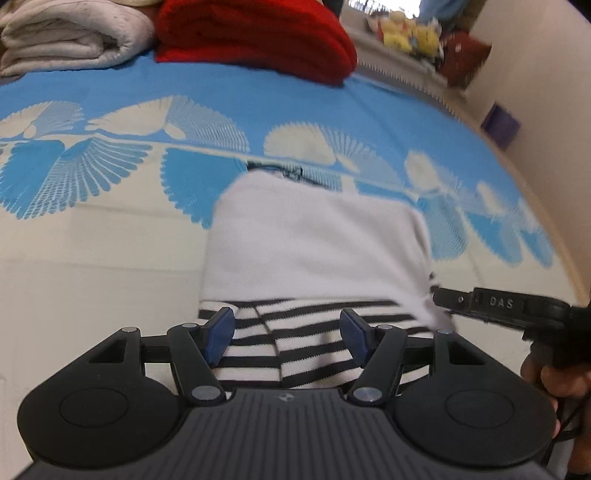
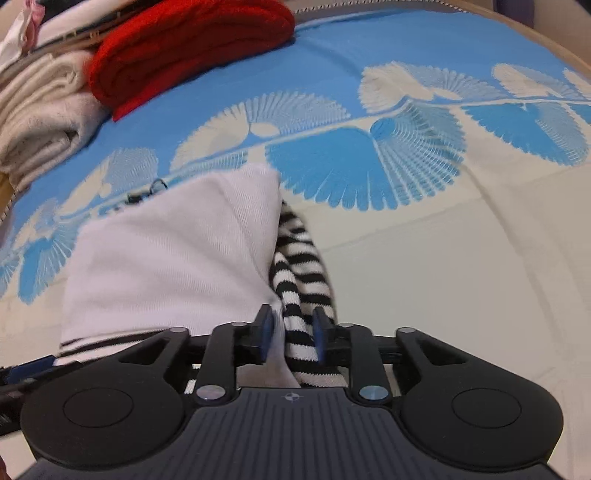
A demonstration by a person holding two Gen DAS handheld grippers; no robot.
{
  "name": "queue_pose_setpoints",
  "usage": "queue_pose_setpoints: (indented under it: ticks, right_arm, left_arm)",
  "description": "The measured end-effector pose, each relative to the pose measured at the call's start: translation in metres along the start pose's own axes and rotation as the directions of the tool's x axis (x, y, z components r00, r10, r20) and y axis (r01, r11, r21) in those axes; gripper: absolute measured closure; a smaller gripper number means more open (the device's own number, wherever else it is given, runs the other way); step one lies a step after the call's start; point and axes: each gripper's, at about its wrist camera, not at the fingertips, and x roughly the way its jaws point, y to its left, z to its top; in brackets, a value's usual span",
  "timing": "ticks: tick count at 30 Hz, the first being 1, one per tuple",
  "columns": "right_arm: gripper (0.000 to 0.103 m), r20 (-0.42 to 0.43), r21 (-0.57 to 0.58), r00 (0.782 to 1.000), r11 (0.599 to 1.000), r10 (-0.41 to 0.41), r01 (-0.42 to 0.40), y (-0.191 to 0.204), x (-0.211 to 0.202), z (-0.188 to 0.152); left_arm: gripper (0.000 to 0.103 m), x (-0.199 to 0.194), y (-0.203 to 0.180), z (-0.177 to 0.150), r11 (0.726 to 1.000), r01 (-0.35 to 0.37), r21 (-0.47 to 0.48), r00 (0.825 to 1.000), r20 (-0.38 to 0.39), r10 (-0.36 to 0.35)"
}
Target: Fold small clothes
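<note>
On the bedspread (image 1: 110, 229) lies a folded striped garment (image 1: 314, 240). Left gripper (image 1: 288, 336) jaws stand spread above it. Right gripper (image 2: 291, 338) jaws sit loosely around its striped edge.

both views are evenly and softly lit, bright without glare, with only faint shadow under the folded white cloth (image 1: 317, 240). fisheye distortion bows the bedspread (image 2: 424, 44) edges into curves. motion blur smears the far corner's soft toys (image 1: 410, 31) and the striped fabric (image 2: 303, 280); the near gripper bodies look sharp.
</note>
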Motion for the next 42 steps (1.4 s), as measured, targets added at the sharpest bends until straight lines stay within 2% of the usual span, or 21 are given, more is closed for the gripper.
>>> queue_pose_setpoints:
  ticks: [2,4,6,8,10,13,15,18,19,21,23,24,26,28,30,31,33,35,37,40,42]
  right_arm:
    - [0.064,0.014,0.012,0.999,0.999,0.029,-0.030,-0.003,-0.011,0.000]
    - [0.061,0.005,-0.005,0.999,0.999,0.040,-0.040,-0.002,-0.016,-0.002]
    - [0.061,-0.016,-0.027,0.999,0.998,0.052,-0.052,0.001,-0.018,-0.005]
    - [0.061,-0.077,-0.062,0.996,0.997,0.050,-0.055,0.004,-0.012,-0.010]
    - [0.060,-0.164,-0.131,0.986,0.991,-0.023,0.001,0.008,-0.001,-0.020]
    - [0.060,-0.216,-0.168,0.973,0.985,-0.075,0.039,0.006,0.003,-0.030]
    - [0.060,-0.227,-0.188,0.970,0.981,-0.093,0.050,0.004,0.002,-0.034]
    - [0.060,-0.246,-0.242,0.946,0.958,-0.213,0.153,-0.004,0.002,-0.043]
    - [0.060,-0.224,-0.228,0.946,0.956,-0.234,0.183,-0.009,-0.005,-0.044]
    - [0.060,-0.151,-0.177,0.966,0.967,-0.211,0.184,-0.014,-0.025,-0.039]
    - [0.060,-0.032,-0.155,0.986,0.975,-0.163,0.157,-0.013,-0.055,-0.034]
    - [0.060,0.027,-0.166,0.989,0.975,-0.145,0.147,-0.012,-0.070,-0.032]
    - [0.060,0.128,-0.198,0.986,0.971,-0.111,0.135,-0.007,-0.097,-0.032]
    - [0.059,0.201,-0.194,0.977,0.975,-0.068,0.108,-0.003,-0.125,-0.033]
    - [0.056,0.247,-0.186,0.969,0.980,-0.022,0.069,0.000,-0.149,-0.037]
    - [0.055,0.271,-0.191,0.963,0.980,0.001,0.053,0.003,-0.161,-0.041]
    - [0.052,0.307,-0.214,0.951,0.976,0.030,0.038,0.008,-0.179,-0.052]
    - [0.048,0.340,-0.249,0.938,0.968,0.059,0.030,0.011,-0.196,-0.068]
    - [0.045,0.355,-0.267,0.933,0.963,0.068,0.031,0.012,-0.206,-0.087]
    - [0.041,0.338,-0.247,0.938,0.969,0.070,0.017,0.008,-0.207,-0.115]
    - [0.041,0.309,-0.218,0.949,0.976,0.060,0.010,0.007,-0.204,-0.127]
  left_arm:
    - [0.035,-0.002,0.003,0.000,1.000,0.014,0.012,1.000,-0.023,-0.013]
    - [0.035,0.004,0.001,-0.005,0.999,0.020,0.043,0.997,-0.071,-0.017]
    - [0.035,0.020,-0.004,-0.013,0.995,-0.025,0.099,0.990,-0.133,0.038]
    - [0.033,0.024,-0.010,-0.021,0.981,-0.082,0.177,0.987,-0.121,0.104]
    - [0.033,0.017,-0.014,-0.024,0.978,-0.085,0.193,0.991,-0.087,0.103]
    - [0.033,0.003,-0.016,-0.029,0.977,-0.085,0.196,0.995,-0.029,0.092]
    - [0.033,0.010,-0.013,-0.037,0.973,-0.100,0.207,0.990,-0.074,0.118]
    - [0.027,0.009,-0.005,-0.041,0.981,-0.088,0.171,0.986,-0.123,0.110]
    - [0.026,0.003,-0.003,-0.040,0.981,-0.088,0.171,0.988,-0.110,0.107]
    - [0.025,-0.015,-0.002,-0.037,0.973,-0.149,0.175,0.986,-0.043,0.158]
    - [0.020,-0.037,-0.003,-0.033,0.962,-0.225,0.152,0.974,0.030,0.223]
    - [0.018,-0.050,-0.003,-0.031,0.962,-0.247,0.120,0.968,0.066,0.240]
    - [0.017,-0.079,-0.008,-0.027,0.968,-0.243,0.057,0.963,0.131,0.234]
    - [0.015,-0.108,-0.016,-0.027,0.973,-0.225,0.046,0.959,0.188,0.213]
    - [0.001,-0.134,-0.028,-0.032,0.970,-0.235,0.059,0.946,0.243,0.214]
    - [0.000,-0.148,-0.035,-0.039,0.968,-0.242,0.066,0.936,0.280,0.215]
    - [0.000,-0.166,-0.049,-0.049,0.967,-0.241,0.083,0.932,0.296,0.207]
    - [0.000,-0.179,-0.063,-0.062,0.976,-0.193,0.102,0.944,0.289,0.157]
    - [0.000,-0.187,-0.071,-0.075,0.982,-0.150,0.116,0.948,0.297,0.109]
    - [0.000,-0.188,-0.075,-0.107,0.988,-0.109,0.112,0.944,0.322,0.068]
    - [0.000,-0.179,-0.074,-0.131,0.986,-0.125,0.111,0.935,0.346,0.079]
